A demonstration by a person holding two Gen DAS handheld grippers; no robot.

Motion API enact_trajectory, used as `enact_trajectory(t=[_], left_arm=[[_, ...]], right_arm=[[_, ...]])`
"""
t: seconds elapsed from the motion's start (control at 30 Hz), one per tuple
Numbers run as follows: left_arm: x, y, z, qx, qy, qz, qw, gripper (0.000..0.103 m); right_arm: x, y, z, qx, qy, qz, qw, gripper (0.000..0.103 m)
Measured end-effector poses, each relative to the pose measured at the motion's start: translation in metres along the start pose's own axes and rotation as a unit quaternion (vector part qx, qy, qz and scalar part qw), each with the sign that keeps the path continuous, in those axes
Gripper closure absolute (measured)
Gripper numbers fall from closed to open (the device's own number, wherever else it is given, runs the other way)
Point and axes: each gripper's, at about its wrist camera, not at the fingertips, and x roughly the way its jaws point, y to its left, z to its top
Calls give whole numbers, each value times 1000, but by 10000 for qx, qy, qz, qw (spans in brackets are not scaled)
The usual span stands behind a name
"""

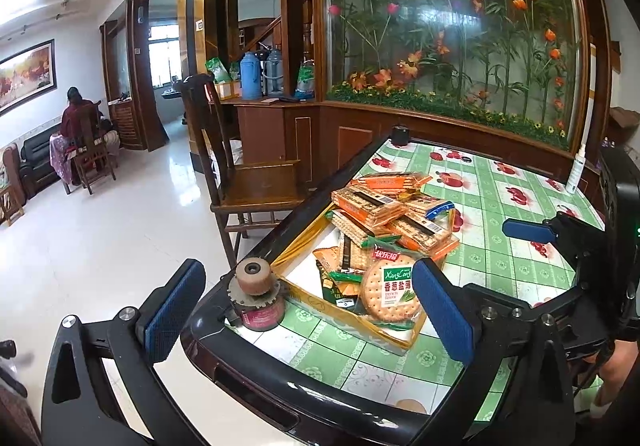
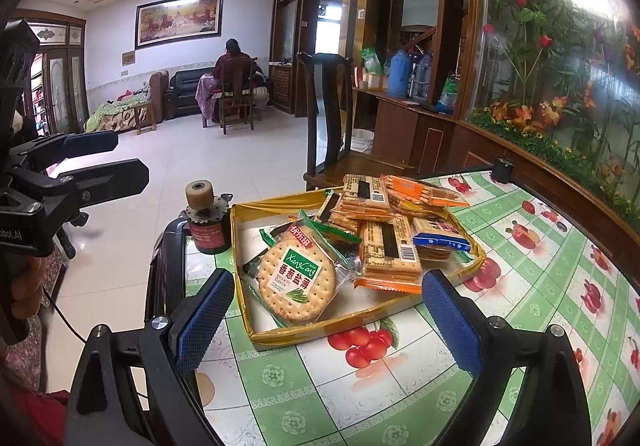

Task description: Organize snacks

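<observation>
Snack packs sit heaped in a yellow cardboard tray [image 2: 256,334] near the table's left edge, close to its near-left corner. Right gripper [image 2: 328,322] hangs over the near edge w/ jaws spread wide, nothing between the blue pads; tray lies just beyond the tips. Left gripper [image 1: 308,310] likewise spread wide and empty, one pad off the table's edge over the floor, the other in front of the tray's near corner. Nearest pack: round cracker pack [image 2: 294,280] w/ green label, leaning at the tray's near end. Under it a dark-green pack, mostly hidden, print not readable. Behind, rectangular cracker packs [image 2: 390,250] in orange-trimmed wrap piled crosswise toward the tray's far end; one w/ blue trim [image 2: 440,240] on the right side. How many lie underneath can't be told. At the near-left corner, just beside the tray, a red can [image 2: 208,236] w/ a toothed disc and tan roller on top. Table [image 2: 360,398] has green check cloth w/ fruit print, dark rim. Far edge: small black object [image 2: 502,168], too small to ID. White bottle [image 1: 576,170] at the far-right edge. Wooden chair [image 1: 248,182] beside the left edge. Far back, a seated person [image 2: 234,66], back turned.
</observation>
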Motion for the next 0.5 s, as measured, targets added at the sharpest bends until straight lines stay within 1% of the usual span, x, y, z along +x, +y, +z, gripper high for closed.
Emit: enact_trajectory(t=[0.3,0.5], left_arm=[[1,0,-1,-2,22,-68,10000,0],[-2,0,-3,17,-122,-192,9997,0]], right_arm=[[0,1,0,-4,3,5,10000,7],[1,1,0,7,6,8,10000,7]])
